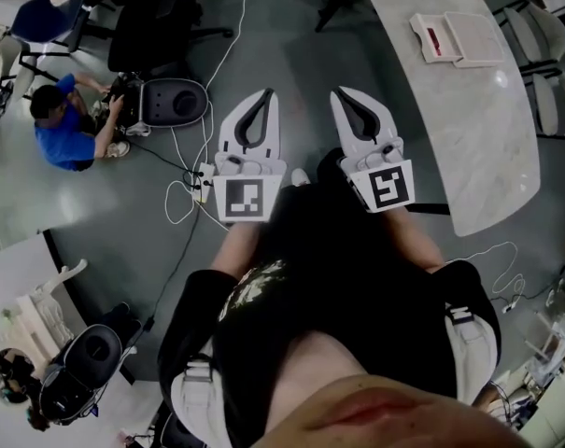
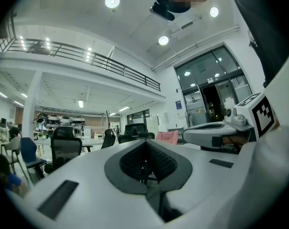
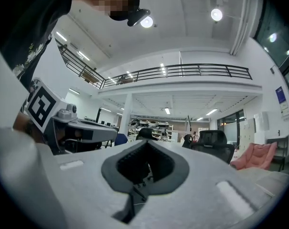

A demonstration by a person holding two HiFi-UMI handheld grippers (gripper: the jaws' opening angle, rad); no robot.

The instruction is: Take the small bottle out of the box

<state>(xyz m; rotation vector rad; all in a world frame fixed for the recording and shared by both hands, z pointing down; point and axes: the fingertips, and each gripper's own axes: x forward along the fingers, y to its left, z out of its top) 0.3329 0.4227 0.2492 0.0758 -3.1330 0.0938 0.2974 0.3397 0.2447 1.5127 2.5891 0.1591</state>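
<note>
Both hand-held grippers are held level and side by side over open grey floor (image 1: 301,45), with clear room under and ahead of the tips in the head view. The curved edge of the white tabletop (image 1: 469,138) runs ahead and to the right of the right hand-held gripper (image 1: 342,94), apart from it. Loose cables (image 1: 184,189) lie on the floor just left of and below the left hand-held gripper (image 1: 264,95). Further left, well apart, is a crouching person in blue (image 1: 63,129).

The box (image 1: 473,35) sits on the tabletop with its lid open, well ahead and right of the right hand-held gripper, and nothing touches it. The small bottle (image 1: 434,41) reads only as a small red-marked shape lying in the box's left half, too small for detail.

Only the head view shows the box, tabletop, cables and crouching person. The gripper views show a big hall past the tips, with a mezzanine railing (image 2: 106,63) and black office chairs (image 2: 65,149). The right gripper view adds a pink seat (image 3: 259,156) off to the right of its tips. Each gripper view catches the other hand-held gripper at its edge, just beside it.

On the left hand-held gripper the jaws are pressed together at the tips, with nothing between the pads and nothing touched. The right hand-held gripper is the same, tips meeting and empty.
</note>
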